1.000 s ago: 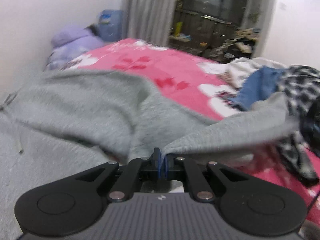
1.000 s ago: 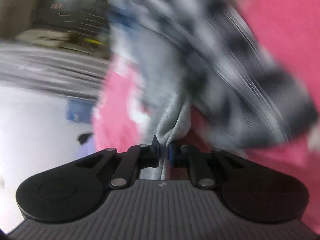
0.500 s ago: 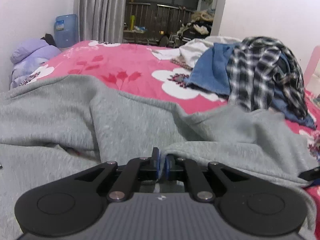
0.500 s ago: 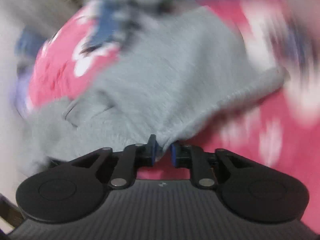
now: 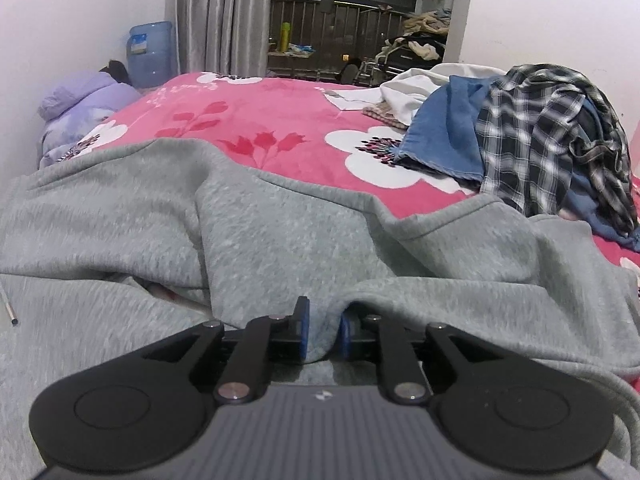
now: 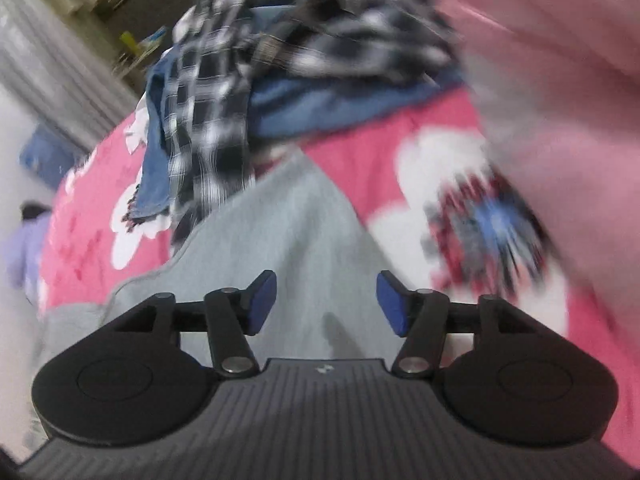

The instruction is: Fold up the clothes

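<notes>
A grey sweatshirt (image 5: 280,232) lies rumpled across the near part of a pink flowered bed (image 5: 260,120). My left gripper (image 5: 323,330) has its jaws slightly parted, with a fold of the grey fabric still between the blue pads. In the right wrist view my right gripper (image 6: 326,300) is open wide and empty, just above a grey part of the sweatshirt (image 6: 296,232) that lies flat on the bed (image 6: 440,128).
A heap of clothes lies at the right of the bed: a plaid shirt (image 5: 540,136), blue denim (image 5: 444,136) and a white garment (image 5: 420,88). A purple jacket (image 5: 80,112) and a blue water jug (image 5: 150,54) are at the far left. The plaid shirt (image 6: 224,92) lies just beyond my right gripper.
My right gripper has opened and let go of the grey sweatshirt, which now lies on the bed. My left gripper's jaws have parted a little around the fold.
</notes>
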The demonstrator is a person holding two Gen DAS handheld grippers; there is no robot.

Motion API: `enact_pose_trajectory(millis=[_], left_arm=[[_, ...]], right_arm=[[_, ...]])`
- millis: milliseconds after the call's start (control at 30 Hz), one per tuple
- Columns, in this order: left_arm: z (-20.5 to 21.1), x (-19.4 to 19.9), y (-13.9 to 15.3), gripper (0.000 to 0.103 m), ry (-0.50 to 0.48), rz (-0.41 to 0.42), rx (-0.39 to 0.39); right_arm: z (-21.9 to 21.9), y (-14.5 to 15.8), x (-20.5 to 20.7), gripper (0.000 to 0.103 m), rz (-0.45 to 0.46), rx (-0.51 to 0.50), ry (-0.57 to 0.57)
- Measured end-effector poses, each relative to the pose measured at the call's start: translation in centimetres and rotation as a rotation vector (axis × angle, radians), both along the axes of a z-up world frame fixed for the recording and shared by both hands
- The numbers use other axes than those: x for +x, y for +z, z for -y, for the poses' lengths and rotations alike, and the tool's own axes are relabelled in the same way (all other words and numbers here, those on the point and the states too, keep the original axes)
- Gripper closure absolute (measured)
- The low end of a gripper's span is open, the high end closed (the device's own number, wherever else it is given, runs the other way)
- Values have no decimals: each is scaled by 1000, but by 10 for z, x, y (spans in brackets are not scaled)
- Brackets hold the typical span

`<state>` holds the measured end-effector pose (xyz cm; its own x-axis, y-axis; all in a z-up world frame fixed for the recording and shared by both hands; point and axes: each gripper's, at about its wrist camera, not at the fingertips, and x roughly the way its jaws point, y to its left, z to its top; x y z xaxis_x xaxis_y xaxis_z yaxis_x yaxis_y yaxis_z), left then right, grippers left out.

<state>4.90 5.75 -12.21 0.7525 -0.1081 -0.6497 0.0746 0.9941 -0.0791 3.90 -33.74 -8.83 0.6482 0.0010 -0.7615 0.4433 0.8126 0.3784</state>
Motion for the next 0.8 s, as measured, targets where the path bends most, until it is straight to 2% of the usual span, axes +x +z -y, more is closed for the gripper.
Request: enact_pose_trajectory(millis=[100, 200, 333, 400, 467, 500, 567, 600, 633, 700, 800], left_arm=[[1, -1, 0, 85, -2, 9, 14], [3, -1, 0, 85, -12, 16, 25], [8, 1, -3, 86, -42, 25, 45], [10, 2, -6, 86, -59, 30, 54], [12, 3, -10, 86, -71, 30, 64], [13, 4, -12, 86, -78, 29, 70], [13, 4, -14, 86, -84, 31, 73], [13, 3, -15, 86, -88, 32, 74], [13, 3, -15, 86, -90, 34, 72], [12, 2, -16, 86, -93, 35, 69], [13, 1, -14, 86, -96, 41, 78]], right_arm=[[10, -5, 51, 41, 23, -55, 114], [20, -19, 96, 36, -38, -96, 161], [35, -51, 124, 33, -136, 56, 168], [24, -48, 124, 35, -138, -3, 197], [12, -47, 124, 40, -157, -89, 237], [9, -46, 125, 47, -158, -108, 241], [9, -44, 127, 65, -153, -124, 241], [10, -41, 128, 83, -143, -114, 244], [11, -37, 129, 91, -131, -105, 249], [7, -25, 130, 93, -102, -133, 282], [-3, 6, 128, 94, -68, -322, 312]])
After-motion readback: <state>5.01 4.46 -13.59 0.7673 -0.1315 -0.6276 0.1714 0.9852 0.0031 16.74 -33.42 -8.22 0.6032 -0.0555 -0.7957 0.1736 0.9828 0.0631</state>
